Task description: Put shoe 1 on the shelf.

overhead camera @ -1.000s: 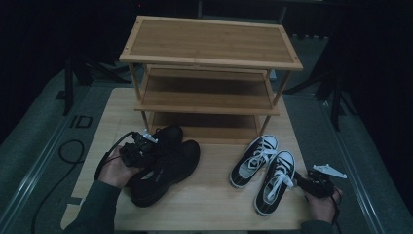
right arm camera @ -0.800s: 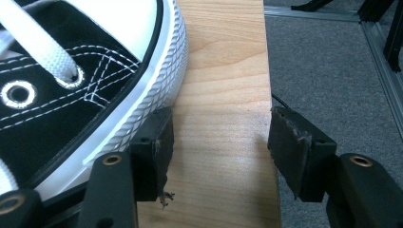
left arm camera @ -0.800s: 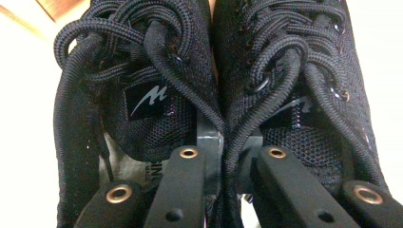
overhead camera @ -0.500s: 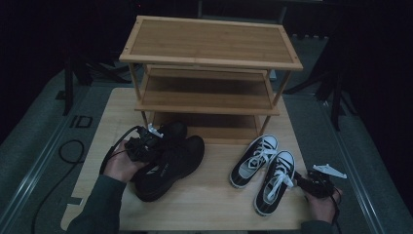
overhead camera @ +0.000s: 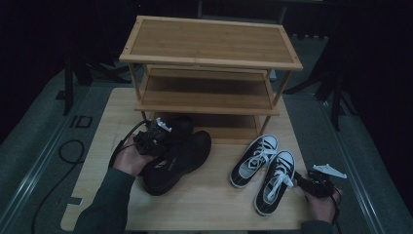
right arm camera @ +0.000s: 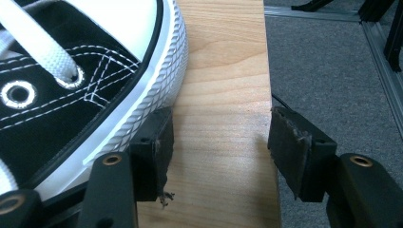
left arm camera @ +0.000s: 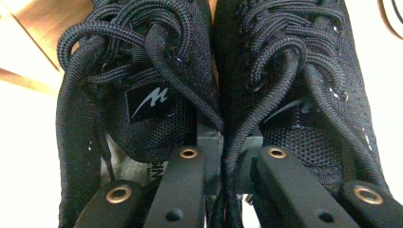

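Observation:
My left gripper (overhead camera: 158, 131) is shut on a pair of black mesh sneakers (overhead camera: 180, 156) in front of the bamboo shoe rack (overhead camera: 209, 44). In the left gripper view its jaws (left arm camera: 228, 147) reach into the two shoes and pinch their inner walls together, with the left shoe (left arm camera: 138, 71) and the right shoe (left arm camera: 294, 61) side by side. My right gripper (overhead camera: 302, 183) rests open near the table's right front corner. Its left pad sits beside the white rubber sole of a black-and-white canvas sneaker (right arm camera: 71, 71), and bare wood lies between its fingertips (right arm camera: 221, 137).
The canvas pair (overhead camera: 265, 168) lies at the table's right front, toes toward the rack. The rack has three shelves; its lowest shelf (overhead camera: 229, 131) stands just behind the black shoes. The wooden table (overhead camera: 204, 209) ends close to my right gripper, with grey carpet (right arm camera: 332, 61) beyond.
My left hand has carried the black sneakers to the right, a little higher and toward the rack's lowest shelf. The right hand and the canvas pair have stayed put.

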Demonstrator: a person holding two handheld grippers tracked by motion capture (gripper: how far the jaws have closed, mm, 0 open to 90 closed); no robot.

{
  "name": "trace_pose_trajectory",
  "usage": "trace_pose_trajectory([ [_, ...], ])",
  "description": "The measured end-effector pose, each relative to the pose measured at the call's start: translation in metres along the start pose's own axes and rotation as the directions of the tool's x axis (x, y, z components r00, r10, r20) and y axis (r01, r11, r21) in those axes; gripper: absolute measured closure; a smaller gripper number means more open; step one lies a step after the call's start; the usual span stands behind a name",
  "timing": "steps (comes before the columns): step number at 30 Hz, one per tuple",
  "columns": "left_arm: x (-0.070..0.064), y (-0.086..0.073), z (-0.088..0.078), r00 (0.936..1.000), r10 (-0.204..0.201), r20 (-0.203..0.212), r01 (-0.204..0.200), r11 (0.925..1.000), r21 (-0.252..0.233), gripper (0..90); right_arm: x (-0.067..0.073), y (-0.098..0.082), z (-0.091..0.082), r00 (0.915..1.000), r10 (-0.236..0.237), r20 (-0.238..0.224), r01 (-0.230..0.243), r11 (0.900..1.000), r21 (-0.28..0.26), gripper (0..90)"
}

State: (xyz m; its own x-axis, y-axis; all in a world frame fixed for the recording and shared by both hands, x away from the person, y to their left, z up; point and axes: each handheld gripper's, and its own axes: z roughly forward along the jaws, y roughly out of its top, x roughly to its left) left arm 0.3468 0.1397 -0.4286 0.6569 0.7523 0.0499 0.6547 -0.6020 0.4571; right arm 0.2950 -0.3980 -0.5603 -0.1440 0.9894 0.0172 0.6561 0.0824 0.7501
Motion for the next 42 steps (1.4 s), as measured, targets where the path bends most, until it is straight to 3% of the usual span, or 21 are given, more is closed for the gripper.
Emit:
trace_pose_trajectory([
  [6,0.000,0.010,0.007,0.9999,0.010,-0.006,-0.010,0.9999,0.005,85.3,0.000,0.000,0.000,1.0000,-0.001,-0.001,0.001,1.000,-0.001,41.0],
  [20,0.001,0.025,0.032,0.9996,-0.017,-0.023,0.017,0.9998,0.011,85.3,0.000,0.000,0.000,1.0000,-0.002,-0.001,0.002,1.000,-0.001,40.9],
  [24,0.001,0.029,0.038,0.9989,-0.020,-0.043,0.021,0.9996,0.018,85.3,0.000,0.000,0.000,1.0000,-0.002,-0.002,0.002,1.000,-0.001,41.0],
  [28,-0.002,0.033,0.043,0.9961,-0.055,-0.069,0.055,0.9985,-0.011,85.2,-0.001,0.000,0.000,1.0000,-0.002,-0.002,0.002,1.000,-0.001,40.9],
  [31,-0.004,0.037,0.045,0.9939,-0.059,-0.093,0.058,0.9983,-0.011,85.2,-0.001,0.000,0.000,1.0000,-0.002,-0.002,0.002,1.000,-0.001,40.9],
  [42,-0.004,0.045,0.052,0.9892,-0.081,-0.122,0.079,0.9966,-0.022,85.1,-0.001,0.000,0.000,1.0000,-0.002,-0.002,0.002,1.000,-0.001,40.9],
])
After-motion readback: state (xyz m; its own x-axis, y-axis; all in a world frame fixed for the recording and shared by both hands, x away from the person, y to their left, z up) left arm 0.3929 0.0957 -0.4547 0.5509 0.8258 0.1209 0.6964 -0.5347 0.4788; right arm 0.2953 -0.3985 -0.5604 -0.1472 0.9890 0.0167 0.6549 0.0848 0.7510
